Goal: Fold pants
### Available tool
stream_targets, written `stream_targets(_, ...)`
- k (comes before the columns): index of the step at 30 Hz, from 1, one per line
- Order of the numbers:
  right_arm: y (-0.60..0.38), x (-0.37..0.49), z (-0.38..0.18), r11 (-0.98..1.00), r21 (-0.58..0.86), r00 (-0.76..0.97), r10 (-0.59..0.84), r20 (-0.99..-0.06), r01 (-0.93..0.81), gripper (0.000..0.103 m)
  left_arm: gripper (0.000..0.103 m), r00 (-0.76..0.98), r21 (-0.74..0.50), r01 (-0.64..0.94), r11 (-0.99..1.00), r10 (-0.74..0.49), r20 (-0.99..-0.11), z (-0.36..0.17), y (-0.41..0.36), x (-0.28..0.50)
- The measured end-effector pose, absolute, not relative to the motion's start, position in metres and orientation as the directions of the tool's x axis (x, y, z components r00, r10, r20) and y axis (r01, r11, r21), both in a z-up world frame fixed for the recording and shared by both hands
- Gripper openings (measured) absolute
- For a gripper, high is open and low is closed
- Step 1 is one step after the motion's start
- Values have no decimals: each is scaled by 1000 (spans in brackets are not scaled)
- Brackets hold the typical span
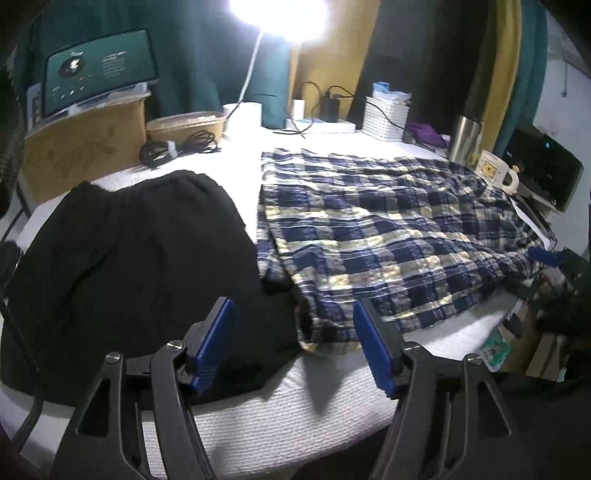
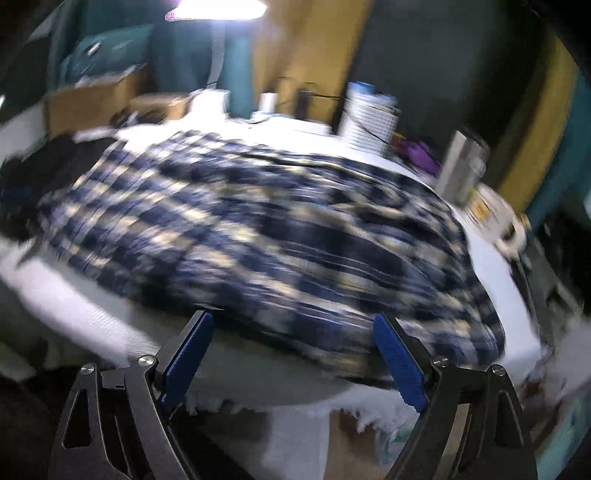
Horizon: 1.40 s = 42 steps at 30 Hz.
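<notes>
Left wrist view: the left gripper [image 1: 293, 321] hangs over the near edge of a white-covered table [image 1: 280, 417], its blue-padded fingers [image 1: 214, 343] spread wide with nothing clamped between them. The plaid pants [image 1: 388, 236], navy and cream, lie flat on the table ahead of and beyond the right-hand finger; their nearest hem corner sits in the gap between the two fingertips, untouched by either pad. A black garment [image 1: 140, 251] is spread ahead of the left-hand finger, its edge just beside the pants. Far beyond the fingertips stand a coiled black cable [image 1: 173, 147], a round brown container [image 1: 186, 125], a white basket [image 1: 386, 116], a steel tumbler [image 1: 466, 138] and a cream mug [image 1: 496, 171]; a bright lamp [image 1: 279, 14] glares above them. At the far right, past the pants, the blue tip of the right gripper [image 1: 543, 254] shows at the table edge.

Right wrist view: the picture is heavily motion-blurred. The right gripper [image 2: 293, 319] has its fingers [image 2: 400, 363] spread wide, empty, with the frayed cloth edge of the table [image 2: 74, 306] below them. The plaid pants [image 2: 258, 236] fill the field directly ahead of both fingertips, their near edge just beyond the pads; whether a pad touches the cloth cannot be told. The white basket [image 2: 369, 122] and steel tumbler [image 2: 463, 170] stand far beyond the right-hand finger.
</notes>
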State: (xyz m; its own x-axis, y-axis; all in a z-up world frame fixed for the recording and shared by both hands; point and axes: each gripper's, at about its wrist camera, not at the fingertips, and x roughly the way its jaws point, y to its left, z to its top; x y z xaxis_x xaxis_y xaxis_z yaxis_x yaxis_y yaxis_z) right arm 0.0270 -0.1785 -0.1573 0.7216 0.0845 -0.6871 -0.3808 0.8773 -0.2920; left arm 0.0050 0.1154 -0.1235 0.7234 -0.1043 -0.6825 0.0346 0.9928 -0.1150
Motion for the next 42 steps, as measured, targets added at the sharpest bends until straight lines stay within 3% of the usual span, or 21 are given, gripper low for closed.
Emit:
stream_targets(11,-119,24,-174,749,-298,640,213,-739,-593,89,67,702,-136,13,991,-106,-705,-133,125,12)
stream_targets(19,-101,29,-174,701,-339,644,221,-733,-627,88,67,681,-137,6,991,-104,-725,-136,126,19)
stream_targets(21,-99,29,-174,669,-338,628,248,-738,-662,60,67,678,-137,14,991,-109,-726,-135,123,21)
stream_targets(22,-98,29,-174,658,-322,611,267,-745,-680,54,67,679,-136,16,991,-111,-725,-134,122,22)
stream_targets(24,-97,29,-175,637,-278,569,310,-762,-719,32,67,679,-129,27,991,-113,-726,-132,119,24)
stream_targets(30,-98,40,-171,617,-167,485,392,-782,-769,16,68,685,-101,83,991,-130,-717,-124,104,26)
stream_targets(33,-103,53,-166,636,-83,442,429,-788,-767,15,79,692,-88,128,988,-153,-706,-120,94,27)
stream_targets(42,-114,94,-171,687,141,301,482,-823,-713,14,80,631,0,280,960,-184,-754,-130,56,34)
